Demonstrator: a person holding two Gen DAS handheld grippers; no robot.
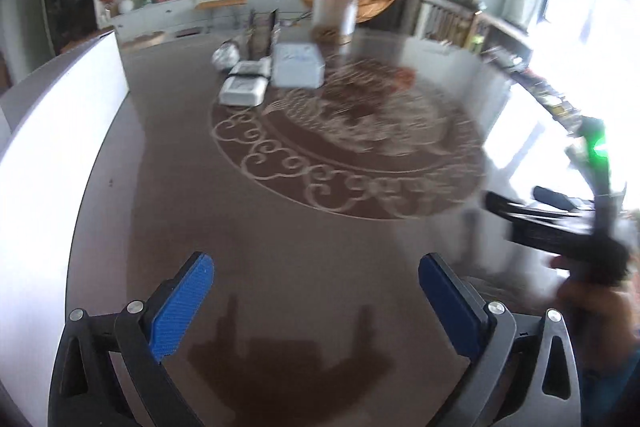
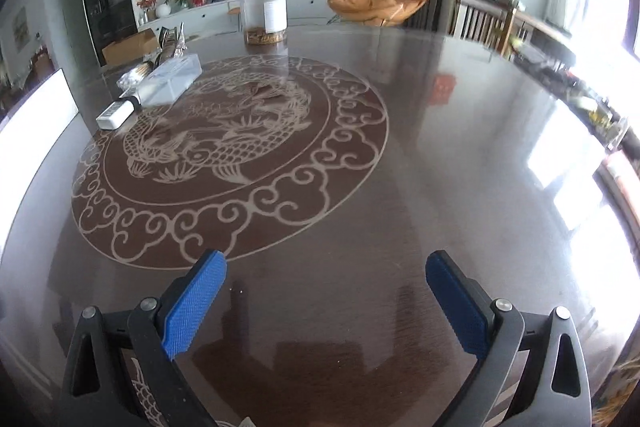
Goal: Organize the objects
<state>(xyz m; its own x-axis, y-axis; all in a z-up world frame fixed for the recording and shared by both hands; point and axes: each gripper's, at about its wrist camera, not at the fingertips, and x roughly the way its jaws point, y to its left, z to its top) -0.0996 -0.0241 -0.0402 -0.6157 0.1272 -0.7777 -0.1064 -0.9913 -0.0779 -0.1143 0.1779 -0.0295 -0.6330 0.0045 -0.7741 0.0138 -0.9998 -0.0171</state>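
Across the dark round table [image 2: 440, 155] the cluster of white boxes [image 2: 168, 81] lies far ahead and to the left, long axes running away, nearer the left gripper [image 1: 316, 301] than the right gripper [image 2: 326, 301], both wide open and empty.
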